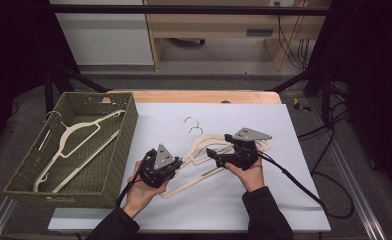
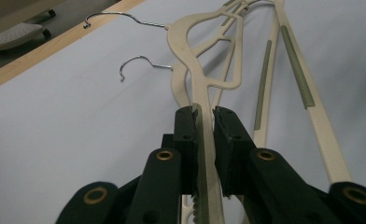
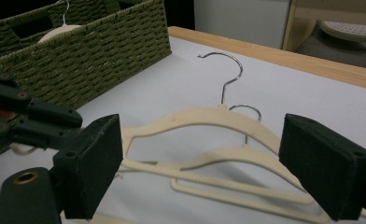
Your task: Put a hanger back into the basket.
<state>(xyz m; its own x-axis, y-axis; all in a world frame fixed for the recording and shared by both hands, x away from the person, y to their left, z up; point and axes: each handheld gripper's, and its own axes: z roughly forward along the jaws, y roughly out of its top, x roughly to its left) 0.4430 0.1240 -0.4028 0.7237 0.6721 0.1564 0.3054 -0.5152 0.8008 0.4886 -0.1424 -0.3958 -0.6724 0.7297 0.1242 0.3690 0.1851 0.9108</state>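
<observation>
Two cream plastic hangers lay overlapped on the white sheet (image 1: 284,210), wire hooks pointing toward the far edge of the table. The left gripper (image 2: 203,122) had its jaws clamped on one arm of the upper hanger (image 2: 197,79), the thin bar pinched edgewise between the pads. The right gripper (image 3: 200,163) hung with its jaws wide apart just over the same pile, nothing pressed between them. The lower hanger (image 3: 246,198) sat directly beneath, the two touching along much of their length.

Risks as judged from here:
- The two frames looked nested (arms crossing, hooks close together), so a lift could drag the lower hanger along and drop it off the sheet.
- The grip sat well out on one arm, away from the neck; the hanger would likely swing or twist in the pads once raised.
- The right gripper, if closed where it hovered, might catch both hangers at once.
- The woven basket (image 1: 129,125) to the left already held a hanger (image 1: 74,140); a hook could snag the wicker rim on the way in.
</observation>
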